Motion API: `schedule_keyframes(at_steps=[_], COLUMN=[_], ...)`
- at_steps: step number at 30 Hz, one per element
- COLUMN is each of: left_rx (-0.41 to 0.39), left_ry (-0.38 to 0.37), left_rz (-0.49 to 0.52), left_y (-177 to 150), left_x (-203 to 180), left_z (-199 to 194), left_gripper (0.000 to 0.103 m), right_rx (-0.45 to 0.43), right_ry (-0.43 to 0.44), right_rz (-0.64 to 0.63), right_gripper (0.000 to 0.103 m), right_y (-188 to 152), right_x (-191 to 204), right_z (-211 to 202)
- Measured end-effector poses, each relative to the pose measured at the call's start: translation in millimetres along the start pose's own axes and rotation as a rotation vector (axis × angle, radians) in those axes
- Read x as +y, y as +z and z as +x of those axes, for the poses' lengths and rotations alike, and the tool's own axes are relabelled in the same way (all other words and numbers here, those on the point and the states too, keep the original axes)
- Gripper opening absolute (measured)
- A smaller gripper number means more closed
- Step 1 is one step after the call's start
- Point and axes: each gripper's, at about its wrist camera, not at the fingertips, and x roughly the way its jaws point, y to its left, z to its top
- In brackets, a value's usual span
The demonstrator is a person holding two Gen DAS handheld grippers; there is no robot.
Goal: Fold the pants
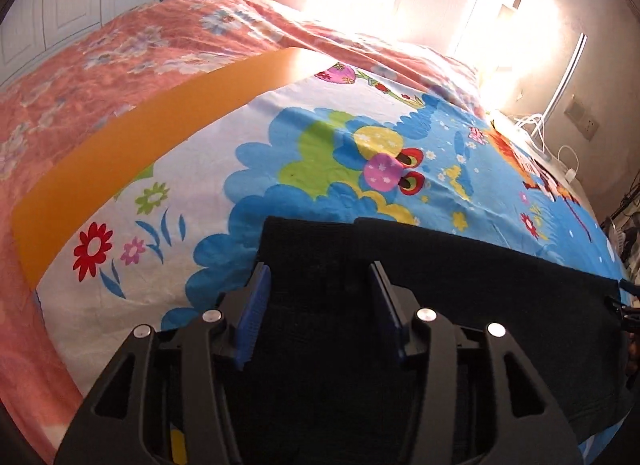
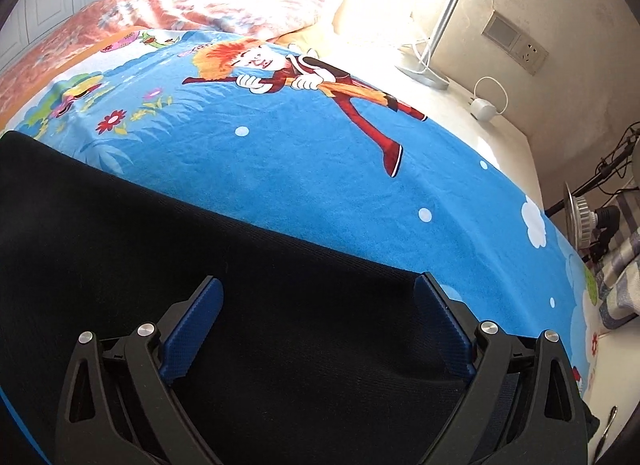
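The black pants (image 1: 460, 289) lie flat on a cartoon-print sheet (image 1: 320, 137) near the bed's front edge. In the left wrist view their far hems end just beyond my fingers. My left gripper (image 1: 318, 273) is open above the leg ends, with its blue pads apart and nothing between them. In the right wrist view the pants (image 2: 140, 225) fill the lower left. My right gripper (image 2: 318, 289) is open wide over the black fabric, near its right end, and holds nothing.
An orange band (image 1: 120, 145) edges the sheet, with a pink floral quilt (image 1: 100, 53) beyond it. A white ledge (image 2: 460, 105) with a charger and cables runs along the right wall. A fan and stand (image 2: 580, 217) sit at far right.
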Motion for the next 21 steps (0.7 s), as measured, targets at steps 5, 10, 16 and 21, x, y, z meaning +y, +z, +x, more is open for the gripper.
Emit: schedule_keyframes(at_steps=[5,10,16,21], left_rx=[-0.078,-0.013,0.013,-0.070], left_ry=[-0.031,0.007,0.183,-0.196], left_rz=[-0.094,-0.086,-0.147,-0.383], left_y=[-3.2,-27.4,-47.4,-60.1], left_x=[27.3,28.4,69.1,96.3], left_z=[-37.6,-40.5,-38.5,-82.6], left_gripper=[0.039,0.041,0.015,0.054], right_rx=[-0.096,-0.128,-0.017,0.029], right_ry=[0.121,0.204,0.293,0.247], right_rz=[0.055,0.045,-0.001,-0.026], right_gripper=[0.097,0.098,0.097,0.098], right_y=[1.1,-13.7,-36.1,-47.6], right_x=[27.4,79.3,124.3,133.4], right_z=[-49.9,-82.1,-64.3,-40.5])
